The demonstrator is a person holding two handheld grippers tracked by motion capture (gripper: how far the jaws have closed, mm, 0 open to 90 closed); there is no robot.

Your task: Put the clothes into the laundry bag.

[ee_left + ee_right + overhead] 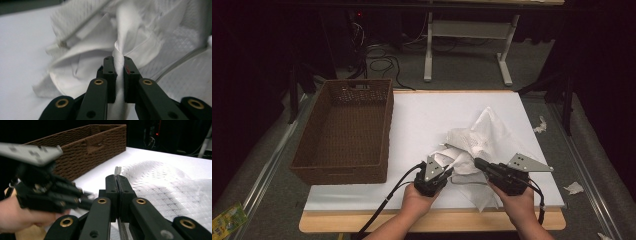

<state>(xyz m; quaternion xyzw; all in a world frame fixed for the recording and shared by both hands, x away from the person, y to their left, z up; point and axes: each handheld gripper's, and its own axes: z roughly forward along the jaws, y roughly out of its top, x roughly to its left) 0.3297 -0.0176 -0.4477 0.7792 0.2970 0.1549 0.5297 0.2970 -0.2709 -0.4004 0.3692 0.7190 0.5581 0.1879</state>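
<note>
A crumpled white cloth bundle (pixel 482 137), part plain and part mesh with a grey edge strip, lies on the white table cover right of centre. My left gripper (pixel 450 171) is at its near left side. In the left gripper view, my left gripper (pixel 119 60) is shut on a plain white fold (pixel 119 47) that stands up between the pads. My right gripper (pixel 478 163) comes in from the near right. In the right gripper view, my right gripper (pixel 116 178) is shut on the mesh fabric's (pixel 160 185) thin grey edge (pixel 117 170), with the left gripper (pixel 86 194) beside it.
A brown wicker basket (pixel 387 125) stands empty along the table's left side, seen also as the basket (pixel 82 152) beyond the jaws. White scraps (pixel 574 188) lie on the grey floor at right. A white table frame (pixel 467 30) and cables stand behind the table.
</note>
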